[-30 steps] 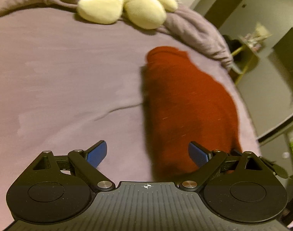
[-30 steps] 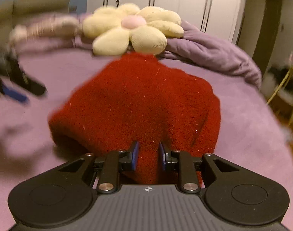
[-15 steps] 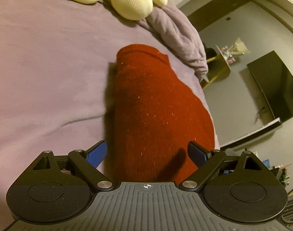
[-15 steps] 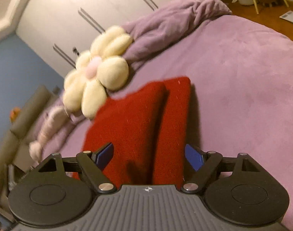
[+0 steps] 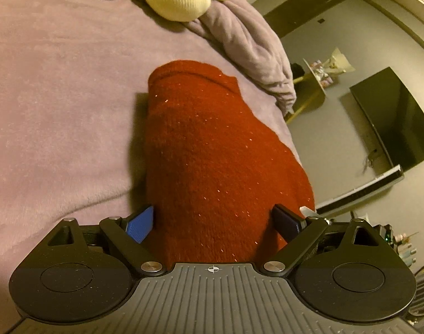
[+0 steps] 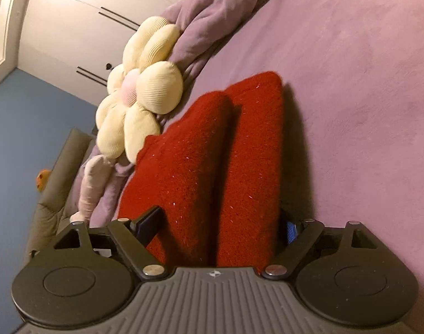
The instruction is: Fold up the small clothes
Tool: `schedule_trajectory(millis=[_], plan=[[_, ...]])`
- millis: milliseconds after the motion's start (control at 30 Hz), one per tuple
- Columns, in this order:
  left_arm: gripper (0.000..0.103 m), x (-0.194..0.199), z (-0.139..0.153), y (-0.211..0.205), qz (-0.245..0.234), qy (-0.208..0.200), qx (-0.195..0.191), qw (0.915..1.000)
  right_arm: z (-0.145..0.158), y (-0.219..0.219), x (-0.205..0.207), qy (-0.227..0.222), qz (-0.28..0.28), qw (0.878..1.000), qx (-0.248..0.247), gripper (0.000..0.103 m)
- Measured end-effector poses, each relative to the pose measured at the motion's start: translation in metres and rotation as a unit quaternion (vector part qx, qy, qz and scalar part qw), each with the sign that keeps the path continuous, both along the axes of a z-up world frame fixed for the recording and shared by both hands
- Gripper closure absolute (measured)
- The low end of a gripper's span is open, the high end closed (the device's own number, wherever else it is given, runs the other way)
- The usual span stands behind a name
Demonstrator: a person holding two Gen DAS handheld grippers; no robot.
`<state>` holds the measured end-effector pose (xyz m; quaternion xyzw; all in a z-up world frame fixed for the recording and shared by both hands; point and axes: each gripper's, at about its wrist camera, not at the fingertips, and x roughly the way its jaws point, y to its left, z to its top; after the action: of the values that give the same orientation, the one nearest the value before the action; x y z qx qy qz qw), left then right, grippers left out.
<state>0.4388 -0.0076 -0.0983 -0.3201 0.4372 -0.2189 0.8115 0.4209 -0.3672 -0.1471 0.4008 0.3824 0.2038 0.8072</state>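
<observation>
Purple bed (image 5: 59, 97) under it all, flower pillow (image 6: 139, 94) by the top. Red knit (image 5: 212, 153) flat in the middle, folded over. Left hand-held gripper (image 5: 214, 222) wide apart around its near end. Right hand-held gripper (image 6: 220, 225) just opened wide, knit between, not pinched. Likely set to fold again.

right gripper (image 6: 220, 226) jaws have just been opening, red garment (image 6: 212, 161) now between them unpinched and folded double; left gripper (image 5: 214, 222) closer, straddling garment end.
</observation>
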Motion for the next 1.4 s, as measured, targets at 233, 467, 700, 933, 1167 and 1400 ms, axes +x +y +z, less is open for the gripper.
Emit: schedule_trajectory(millis=[233, 467, 700, 933, 1167, 1400], plan=[[0.018, 0.009, -0.012, -0.003, 0.009, -0.002, -0.007, 0.9999, -0.008, 0.016, 0.017, 0.003, 0.030, 0.999, 0.011, 0.023], [0.032, -0.003, -0.007, 0.003, 0.022, -0.028, -0.013, 0.9993, -0.012, 0.023, 0.009, -0.006, 0.016, 0.999, 0.049, 0.040], [0.042, -0.027, 0.017, 0.029, 0.041, -0.047, -0.014, 0.9980, 0.003, 0.046, -0.004, -0.019, 0.025, 0.995, 0.099, 0.044], [0.042, -0.095, 0.042, 0.097, 0.096, -0.056, 0.026, 0.9935, 0.011, 0.125, -0.021, -0.014, 0.097, 0.986, 0.133, 0.044], [0.034, -0.155, 0.056, 0.135, 0.128, -0.044, 0.113, 0.9843, 0.009, 0.185, -0.042, 0.008, 0.129, 0.989, 0.068, 0.030], [0.017, -0.189, 0.082, 0.132, 0.125, -0.098, 0.142, 0.9770, 0.055, 0.114, -0.093, -0.045, 0.000, 0.999, -0.007, 0.025]])
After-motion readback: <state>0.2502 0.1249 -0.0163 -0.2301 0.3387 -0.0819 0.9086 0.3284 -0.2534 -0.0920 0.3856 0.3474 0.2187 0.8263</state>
